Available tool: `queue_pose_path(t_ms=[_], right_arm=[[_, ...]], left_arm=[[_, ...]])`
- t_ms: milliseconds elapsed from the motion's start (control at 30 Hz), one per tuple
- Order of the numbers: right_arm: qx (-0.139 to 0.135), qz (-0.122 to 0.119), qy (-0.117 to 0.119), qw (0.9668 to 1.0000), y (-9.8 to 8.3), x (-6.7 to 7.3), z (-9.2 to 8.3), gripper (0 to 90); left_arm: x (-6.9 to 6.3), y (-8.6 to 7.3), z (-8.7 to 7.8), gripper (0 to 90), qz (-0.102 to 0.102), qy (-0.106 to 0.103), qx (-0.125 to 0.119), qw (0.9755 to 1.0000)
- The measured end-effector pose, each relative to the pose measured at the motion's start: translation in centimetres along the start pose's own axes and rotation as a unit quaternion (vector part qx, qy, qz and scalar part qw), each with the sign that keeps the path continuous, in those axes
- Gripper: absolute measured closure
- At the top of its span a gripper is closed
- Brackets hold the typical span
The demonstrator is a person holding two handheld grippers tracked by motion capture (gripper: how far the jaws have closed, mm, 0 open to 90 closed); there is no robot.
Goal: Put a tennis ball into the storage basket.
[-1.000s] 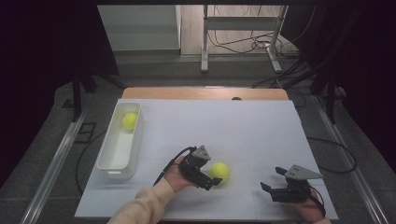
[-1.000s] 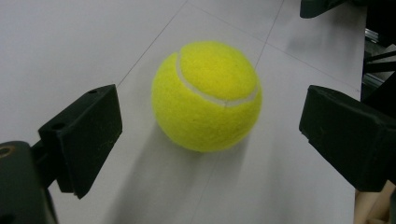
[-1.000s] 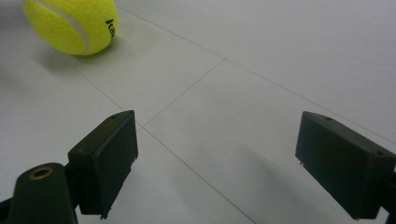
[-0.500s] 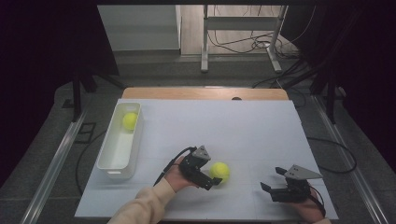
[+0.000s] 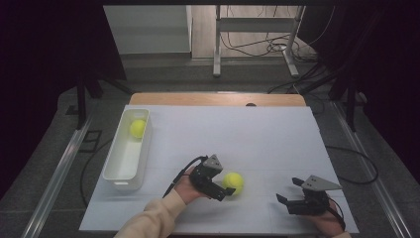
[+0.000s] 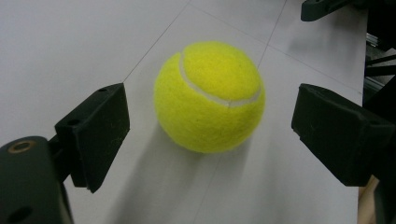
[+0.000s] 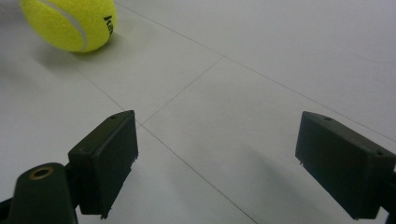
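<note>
Closing in on the tennis ball

High view: left hand-held gripper at tennis ball on desk, right hand-held gripper well apart.

Left gripper view: jaws just been closing w/ ball between, not touching yet.

Right gripper view: jaws wide, nothing held.

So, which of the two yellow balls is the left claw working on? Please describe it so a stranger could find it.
Start from the white table sheet and go to its near edge, right of the long white plastic bin. There the fuzzy yellow tennis ball lies on the bare sheet between the jaws of the left claw, which have just been closing. The other yellow ball sits inside the bin.
</note>
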State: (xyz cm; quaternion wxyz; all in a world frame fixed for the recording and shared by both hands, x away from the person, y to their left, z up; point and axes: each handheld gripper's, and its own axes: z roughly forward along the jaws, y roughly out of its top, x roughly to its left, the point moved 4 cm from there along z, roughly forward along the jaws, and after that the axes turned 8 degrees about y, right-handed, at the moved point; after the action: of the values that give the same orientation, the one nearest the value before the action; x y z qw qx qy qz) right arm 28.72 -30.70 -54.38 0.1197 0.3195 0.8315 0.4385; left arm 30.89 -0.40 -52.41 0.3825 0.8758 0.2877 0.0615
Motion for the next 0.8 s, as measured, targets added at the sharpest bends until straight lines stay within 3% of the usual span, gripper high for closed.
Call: queue_pose_path(t_ms=[367,800], right_arm=[[0.0,0.0,0.0,1.0,0.0,0.0,0.0,13.6],[0.0,0.0,0.0,1.0,0.0,0.0,0.0,13.6]], left_arm=[[-0.1,0.0,0.3,11.8,0.003,0.0,0.006,1.0],[-0.2,0.1,1.7,6.1,0.01,-0.006,0.03,0.9995]])
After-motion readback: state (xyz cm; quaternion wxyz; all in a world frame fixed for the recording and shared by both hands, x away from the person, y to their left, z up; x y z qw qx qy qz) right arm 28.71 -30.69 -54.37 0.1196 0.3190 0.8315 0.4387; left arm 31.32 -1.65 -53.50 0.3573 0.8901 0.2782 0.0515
